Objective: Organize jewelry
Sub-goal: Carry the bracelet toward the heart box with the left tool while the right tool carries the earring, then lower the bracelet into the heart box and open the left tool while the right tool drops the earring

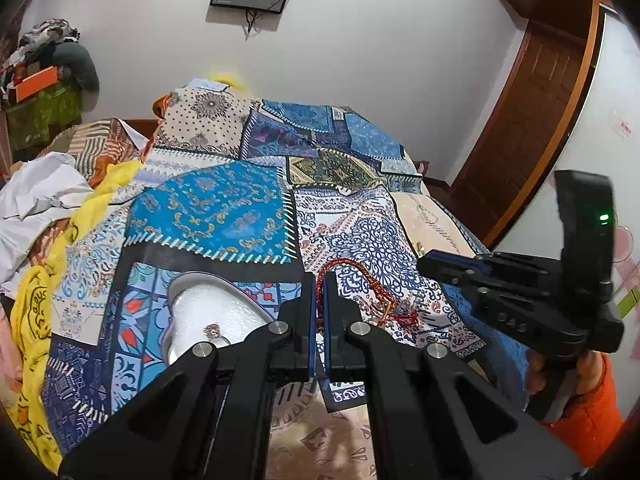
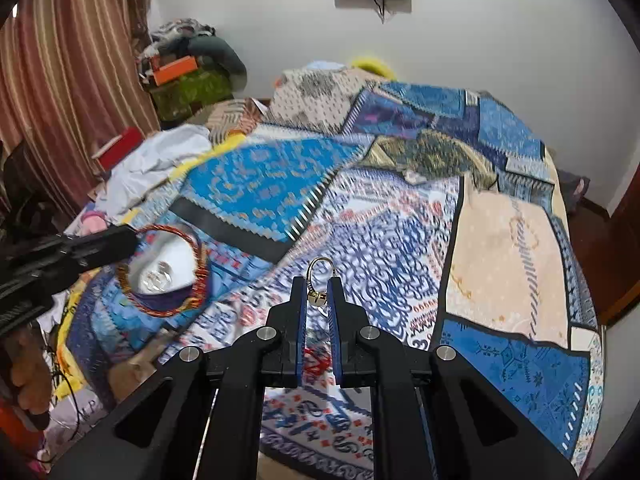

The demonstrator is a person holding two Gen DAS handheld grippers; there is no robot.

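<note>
Pinching a small gold ring (image 2: 319, 280) between its blue pads, the right claw (image 2: 317, 300) is closed tight above the bed (image 2: 508, 248). The left claw (image 1: 320, 308) is closed on a red and gold cord bracelet (image 1: 360, 276). Farther left on the patchwork blanket (image 1: 208, 208) sits a white tray (image 1: 208, 308) with a ring (image 1: 214, 330) inside

Shiny gold metal ring (image 2: 319, 280), twisted cord bracelet (image 1: 352, 280) (red-gold), printed cloth bedspread (image 1: 224, 208)
</note>
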